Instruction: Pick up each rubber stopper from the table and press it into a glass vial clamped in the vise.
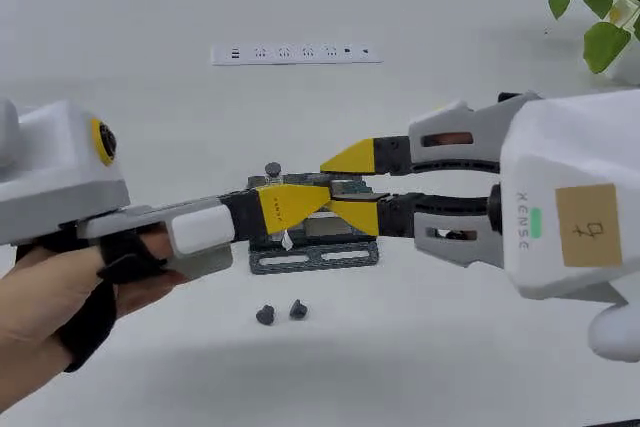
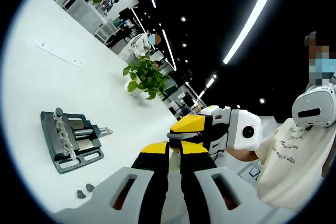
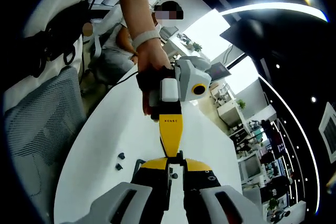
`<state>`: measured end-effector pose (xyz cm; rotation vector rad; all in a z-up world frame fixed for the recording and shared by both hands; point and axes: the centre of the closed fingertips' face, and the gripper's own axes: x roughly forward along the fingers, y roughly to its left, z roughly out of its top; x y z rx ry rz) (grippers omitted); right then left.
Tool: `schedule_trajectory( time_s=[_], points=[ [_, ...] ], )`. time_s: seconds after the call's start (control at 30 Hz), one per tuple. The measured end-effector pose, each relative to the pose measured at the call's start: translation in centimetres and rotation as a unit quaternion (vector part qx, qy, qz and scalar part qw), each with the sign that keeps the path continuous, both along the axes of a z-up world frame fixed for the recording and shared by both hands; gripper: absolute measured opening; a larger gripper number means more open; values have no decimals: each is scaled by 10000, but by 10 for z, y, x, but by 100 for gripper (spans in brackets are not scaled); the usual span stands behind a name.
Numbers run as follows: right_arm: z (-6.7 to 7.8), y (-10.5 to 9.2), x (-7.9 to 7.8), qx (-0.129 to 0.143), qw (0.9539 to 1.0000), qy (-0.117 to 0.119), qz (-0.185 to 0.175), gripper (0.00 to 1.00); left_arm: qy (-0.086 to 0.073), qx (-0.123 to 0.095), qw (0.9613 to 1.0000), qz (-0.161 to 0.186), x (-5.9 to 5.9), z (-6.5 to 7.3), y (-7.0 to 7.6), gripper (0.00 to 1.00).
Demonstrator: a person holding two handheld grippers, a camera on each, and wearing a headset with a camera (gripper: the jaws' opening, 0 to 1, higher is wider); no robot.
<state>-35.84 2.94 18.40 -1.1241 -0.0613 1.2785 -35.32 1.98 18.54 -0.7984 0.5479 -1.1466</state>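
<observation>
Head view: the left gripper point(image 1: 318, 202) comes in from the left, held level in a hand point(image 1: 50, 297). Its jaws are brought together into one yellow wedge; whether they hold anything cannot be told. The right gripper point(image 1: 328, 187) comes in from the right, also level, with its jaws parted one above the other. The two tips meet over the vise point(image 1: 315, 252). Two dark rubber stoppers point(image 1: 281, 312) lie side by side on the white table point(image 1: 450, 367), just in front of the vise on the person's side. A power strip point(image 1: 295, 52) lies well behind the vise and a plant point(image 1: 600, 7) stands far to its right.

Left gripper view: the vise point(image 2: 73, 140) is unobstructed here. A row of glass vials point(image 2: 63, 135) is clamped along its jaws, the row's long axis running away from the stoppers point(image 2: 84, 191), with a dark cap at the far end. The vise screw points to the side. The right gripper's point(image 2: 181, 132) yellow tip crosses just ahead of the left gripper's point(image 2: 176, 148) jaws.

Right gripper view: the left gripper point(image 3: 170, 148) points straight at the camera, its closed tip entering the gap of the right gripper point(image 3: 176, 162). The stoppers point(image 3: 119, 161) lie to the left.
</observation>
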Motion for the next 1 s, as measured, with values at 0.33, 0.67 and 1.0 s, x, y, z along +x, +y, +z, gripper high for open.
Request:
schedule_trajectory(
  time_s=[0.33,0.67,1.0],
  points=[
    [-2,-1,0,22,9999,122,18,16,68,-45,10000,16,-3,-3,0,3],
    [1,-4,-4,338,9894,1394,-216,22,-275,392,9980,421,6,-14,12,3],
    [-4,-10,-7,278,9565,2855,-533,13,-1203,1269,9842,273,-2,-25,10,3]
  ],
)
